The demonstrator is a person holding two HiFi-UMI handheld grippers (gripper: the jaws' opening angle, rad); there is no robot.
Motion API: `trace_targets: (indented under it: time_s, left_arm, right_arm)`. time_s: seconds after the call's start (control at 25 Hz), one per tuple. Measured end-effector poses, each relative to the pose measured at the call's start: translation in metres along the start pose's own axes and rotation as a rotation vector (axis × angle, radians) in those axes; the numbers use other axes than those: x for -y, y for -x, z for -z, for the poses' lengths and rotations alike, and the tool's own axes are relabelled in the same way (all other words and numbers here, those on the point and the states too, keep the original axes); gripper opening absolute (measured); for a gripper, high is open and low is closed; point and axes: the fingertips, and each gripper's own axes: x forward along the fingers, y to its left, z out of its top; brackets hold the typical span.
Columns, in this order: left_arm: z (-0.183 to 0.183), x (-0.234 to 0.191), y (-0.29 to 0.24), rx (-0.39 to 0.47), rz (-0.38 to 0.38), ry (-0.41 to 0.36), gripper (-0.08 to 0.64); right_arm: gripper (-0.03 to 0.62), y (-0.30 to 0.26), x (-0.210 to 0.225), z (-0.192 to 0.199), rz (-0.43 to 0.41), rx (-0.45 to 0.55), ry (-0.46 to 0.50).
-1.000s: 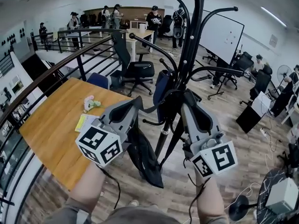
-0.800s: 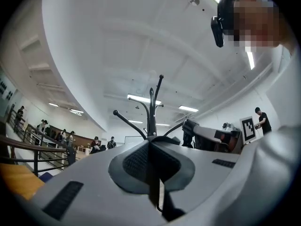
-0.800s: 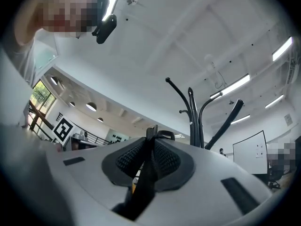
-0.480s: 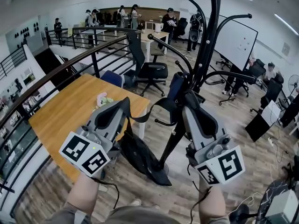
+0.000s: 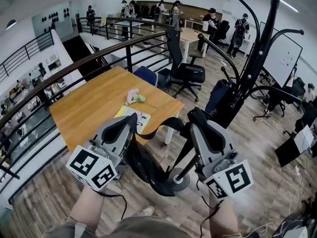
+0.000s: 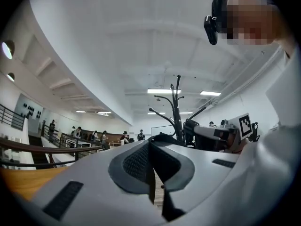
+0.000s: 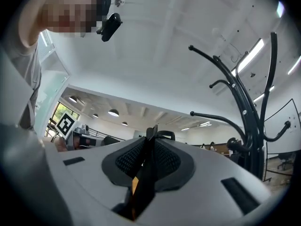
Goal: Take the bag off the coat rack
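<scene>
- Table [image 5: 94, 105] of pale wood stands farthest left, beside the curved railing [image 5: 74, 68], with a few small items on it. It is well apart from the work.
- Left gripper [image 5: 132, 123] has its jaws pressed together on one end of the black strap [image 5: 161, 122]. Its own view shows the dark band pinched flat between the pads.
- Between the two grippers the strap runs nearly level, so its long axis goes left to right across the person's front.
- Below it hangs the bag [image 5: 146, 165], black and slack, with its length pointing down toward the floor. It sits under and slightly nearer the left gripper.
- Right gripper [image 5: 194, 116] is clamped on the other end of the strap, its jaws held a little apart by the thicker band between them.
- Coat rack [image 5: 250, 68] rises to the right of and beyond the right gripper, so that hand is the nearer one to it.
- No hook looks threaded through the strap, so I judge the bag off the rack. I cannot tell whether the bag's lower part touches the pole.
- A blue bag [image 5: 218, 95] hangs on the rack.
- Any clearing move should therefore go left, away from the hooks.
</scene>
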Motion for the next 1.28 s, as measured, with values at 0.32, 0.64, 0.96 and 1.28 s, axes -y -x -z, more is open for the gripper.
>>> trace_targets:
  time_s: [0.32,0.64,0.96,1.28]
  left_arm:
    - [0.047,-0.040,0.041,-0.109,-0.132,0.014,0.015]
    - [0.100,-0.053,0.067,-0.216,-0.204,0.067,0.015]
    - [0.151,-0.048,0.082,-0.316,-0.231,0.121,0.015]
    - [0.168,-0.044,0.084,-0.348,-0.235,0.146,0.015]
  right_arm:
    - [0.071,-0.023,-0.031,0.055,-0.103,-0.087,-0.067]
    - [0.071,-0.026,-0.045,0.111,-0.148,-0.182,-0.145]
    - [0.070,-0.009,-0.051,0.160,-0.176,-0.292,-0.221]
    - [0.069,0.004,-0.041,0.173,-0.154,-0.323,-0.247]
